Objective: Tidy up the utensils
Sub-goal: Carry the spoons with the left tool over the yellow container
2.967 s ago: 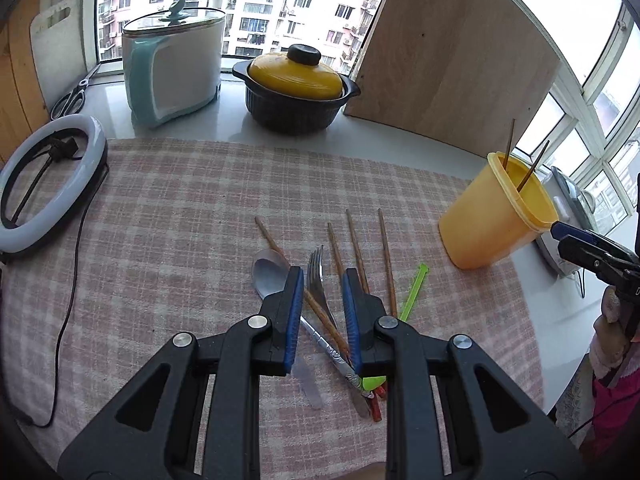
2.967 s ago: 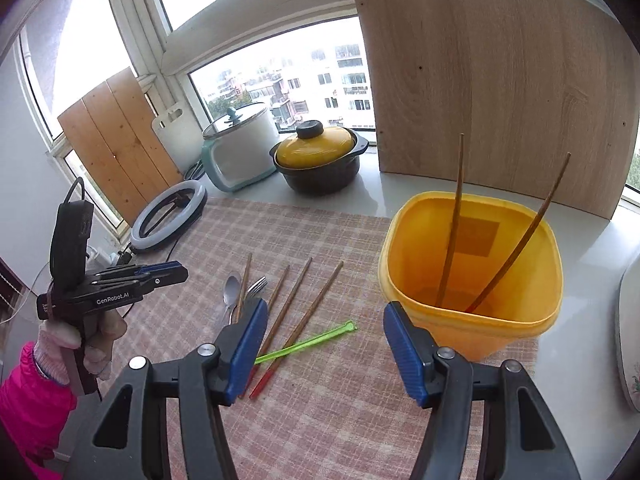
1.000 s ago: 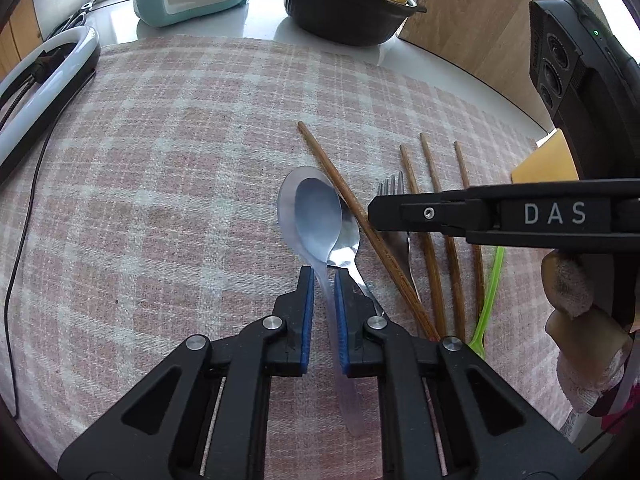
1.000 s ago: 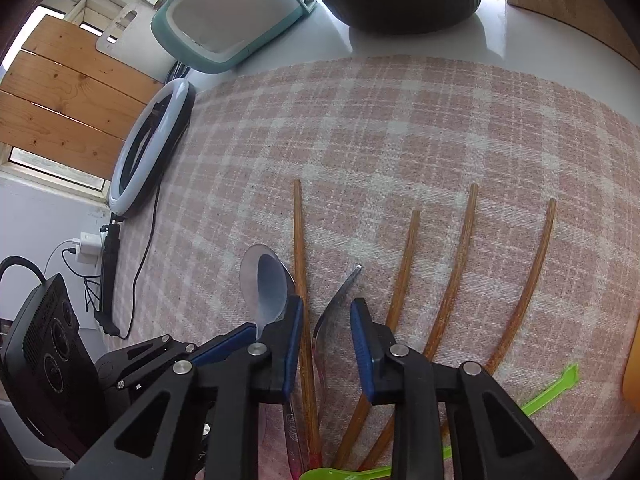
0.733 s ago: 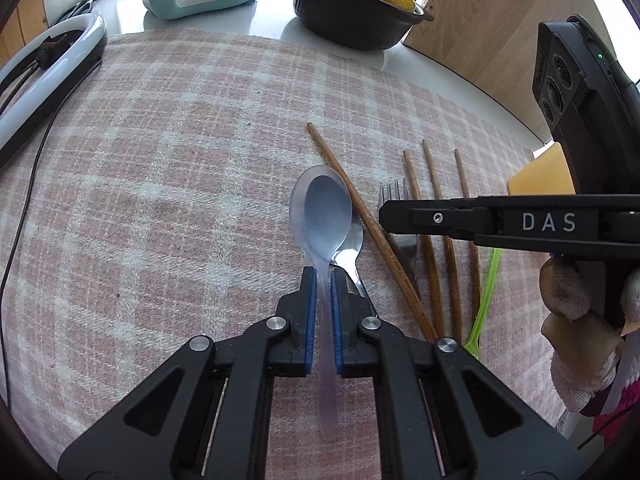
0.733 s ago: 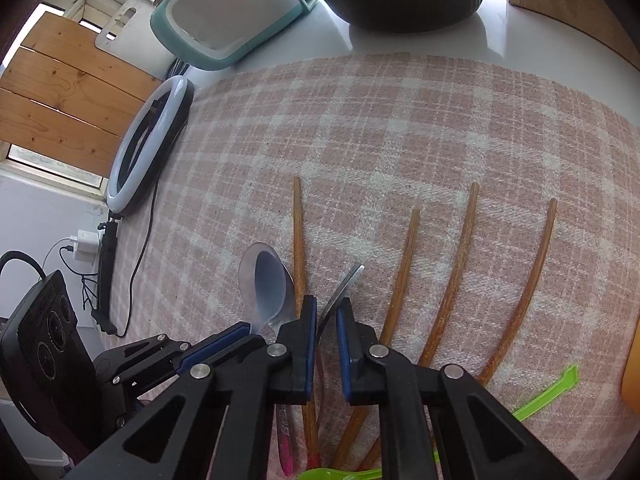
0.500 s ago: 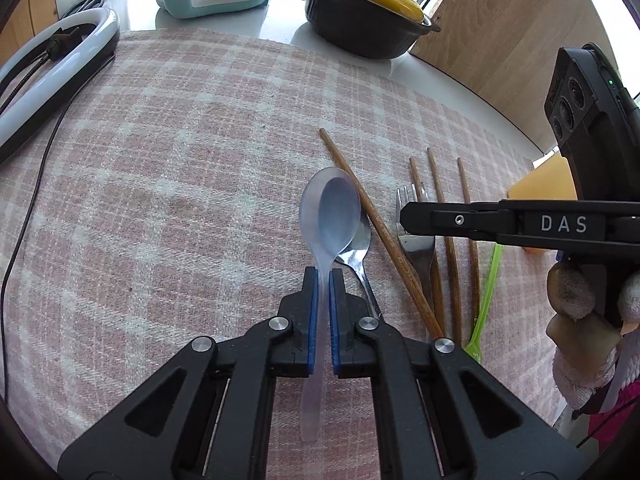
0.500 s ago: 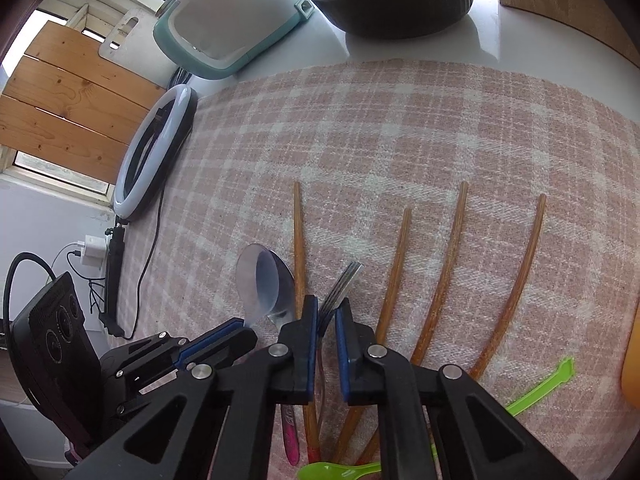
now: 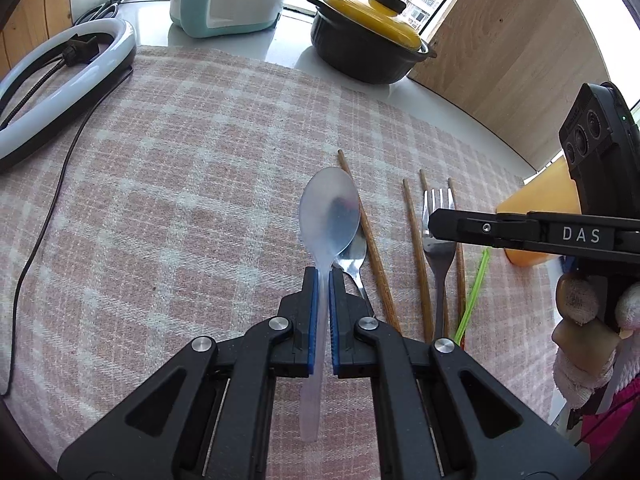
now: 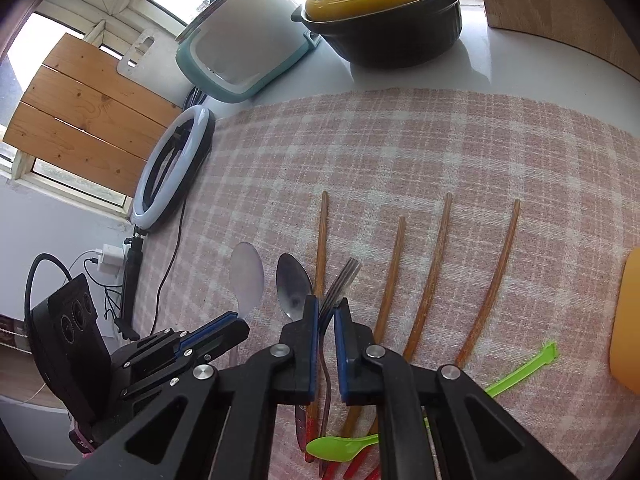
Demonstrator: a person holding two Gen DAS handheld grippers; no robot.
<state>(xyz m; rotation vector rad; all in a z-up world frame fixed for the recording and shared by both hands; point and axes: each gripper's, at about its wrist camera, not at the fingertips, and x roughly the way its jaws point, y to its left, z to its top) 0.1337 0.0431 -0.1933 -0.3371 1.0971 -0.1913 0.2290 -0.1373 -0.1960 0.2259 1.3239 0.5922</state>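
Here, both grippers are closed on utensils and lifting them clear of the checked cloth point(image 9: 168, 184). The left gripper point(image 9: 323, 276) pinches the neck of the translucent plastic spoon point(image 9: 330, 212) between its blue pads; a second earlier those pads stood a little apart around the handle, and the spoon's bowl lay on the cloth over the metal spoon point(image 9: 354, 256). Now the plastic spoon's bowl sits higher in the left wrist view and the metal spoon shows separately beneath it, still on the cloth. The right gripper point(image 10: 326, 306), whose jaws were well apart a second ago with the fork's stem between them, has them nearly together on the stem of the metal fork point(image 10: 340, 280); the tines project forward of the pads and appear raised off the cloth. In the left wrist view the same fork point(image 9: 439, 216) hangs from the tip of the right gripper.

Four wooden chopsticks point(image 10: 430, 280) remain flat on the cloth, as do the green plastic pick point(image 10: 524, 372) and the green spoon point(image 10: 340, 448) near the bottom edge. The yellow container point(image 9: 540, 208) stands at the right edge of the cloth, partly hidden.

Judged from this, two pickups are secured at once, and carrying both pieces to the yellow container is the likely next step.
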